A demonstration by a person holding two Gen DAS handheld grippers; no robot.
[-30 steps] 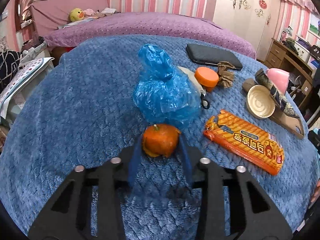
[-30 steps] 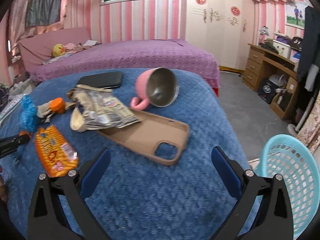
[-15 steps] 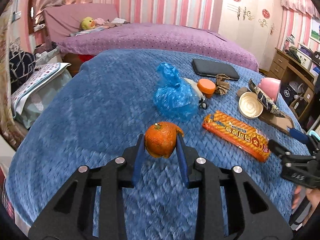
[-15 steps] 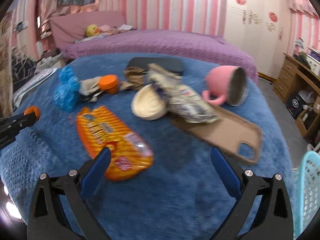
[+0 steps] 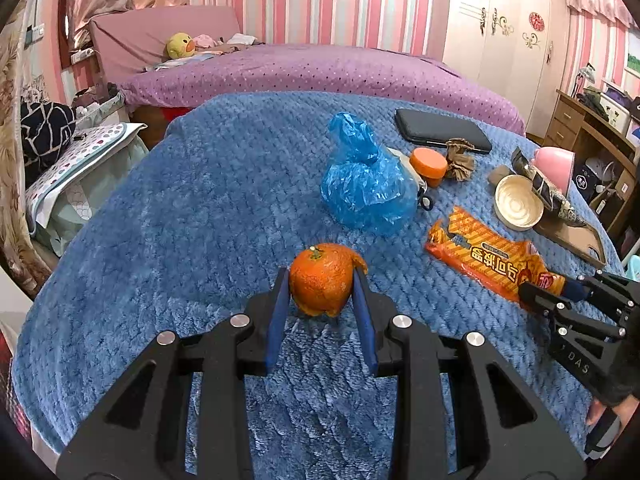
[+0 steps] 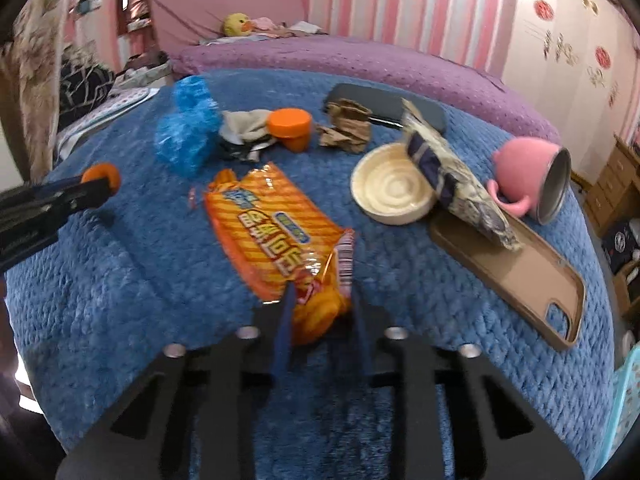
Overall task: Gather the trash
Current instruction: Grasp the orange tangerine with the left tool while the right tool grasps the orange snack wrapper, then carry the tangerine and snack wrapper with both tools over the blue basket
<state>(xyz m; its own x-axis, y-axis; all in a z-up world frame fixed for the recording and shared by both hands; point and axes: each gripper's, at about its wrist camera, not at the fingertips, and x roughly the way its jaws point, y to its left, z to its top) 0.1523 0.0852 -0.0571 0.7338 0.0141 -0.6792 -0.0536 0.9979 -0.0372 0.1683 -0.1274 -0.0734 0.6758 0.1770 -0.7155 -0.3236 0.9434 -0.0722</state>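
Left gripper (image 5: 322, 280) clamps the orange peel (image 5: 323, 279); right gripper (image 6: 320, 300) closes on the orange snack wrapper (image 6: 276, 240) at lower centre; pinch firmly before lifting.

Pink-and-white striped walls (image 5: 340, 4) are running all round the room, and a bed under a purple dotted cover (image 5: 320, 72) is stretching across the back with a yellow duck toy (image 5: 180, 45) lying near its pink headboard (image 5: 160, 36). A cream wardrobe with red ornaments (image 5: 504, 36) is standing to the right, a wooden chest of drawers (image 5: 576, 128) sitting just beside it.
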